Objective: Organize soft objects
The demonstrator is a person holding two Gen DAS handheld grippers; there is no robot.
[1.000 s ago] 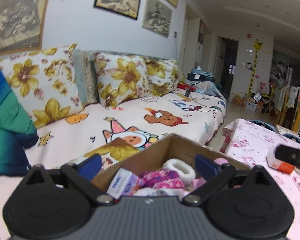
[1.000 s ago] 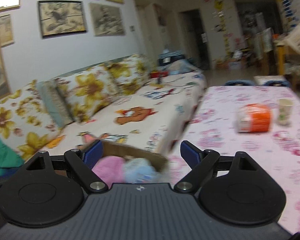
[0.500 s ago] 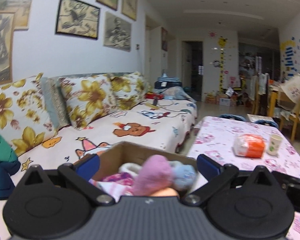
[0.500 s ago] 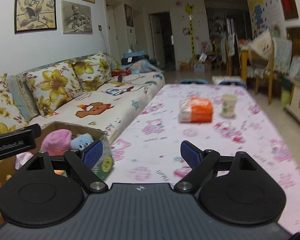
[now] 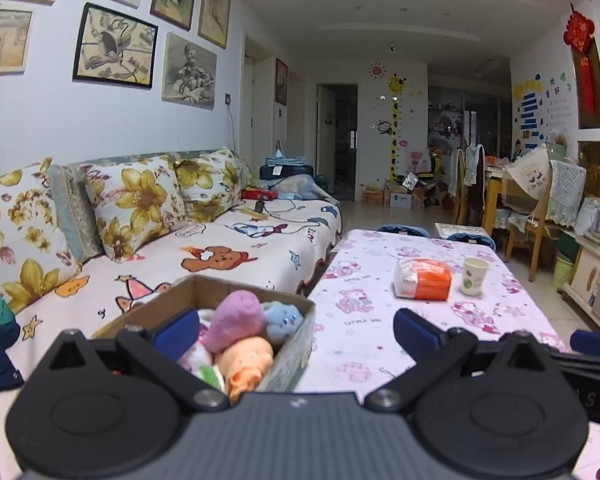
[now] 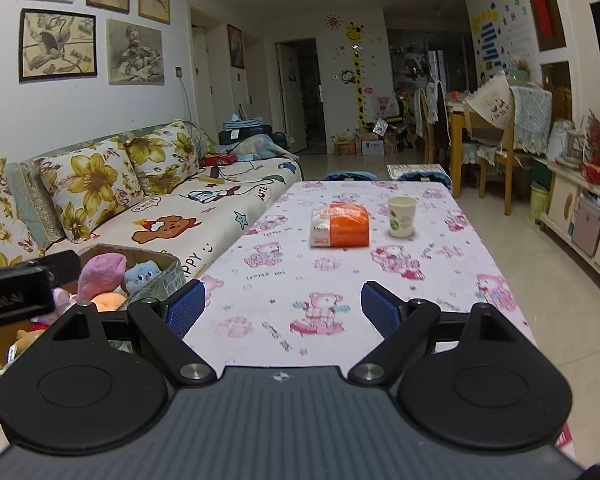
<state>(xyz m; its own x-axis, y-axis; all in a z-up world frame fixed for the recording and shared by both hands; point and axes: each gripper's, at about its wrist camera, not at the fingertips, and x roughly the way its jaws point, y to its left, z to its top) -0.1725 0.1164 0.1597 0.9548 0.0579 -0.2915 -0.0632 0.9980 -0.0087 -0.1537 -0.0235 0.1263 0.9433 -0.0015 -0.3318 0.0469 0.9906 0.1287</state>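
Cardboard box [image 5: 296, 344] of soft toys stood at the near left corner of the table [image 6: 339, 280], beside the sofa [image 5: 228, 248]. A pink plush [image 5: 236, 320], a blue plush [image 5: 282, 320] and an orange plush [image 5: 248, 360] lay inside the box. Left gripper [image 5: 296, 330] and right gripper [image 6: 282, 306] were both spread wide, holding nothing. A tissue pack [image 6: 339, 226] and a paper cup [image 6: 401, 216] sat beyond the box, mid-table.

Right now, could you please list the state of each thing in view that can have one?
left gripper: open, empty.
right gripper: open, empty.
cardboard box: open, filled with soft toys.
paper cup: upright on the table.
orange pack: lying flat, closed.
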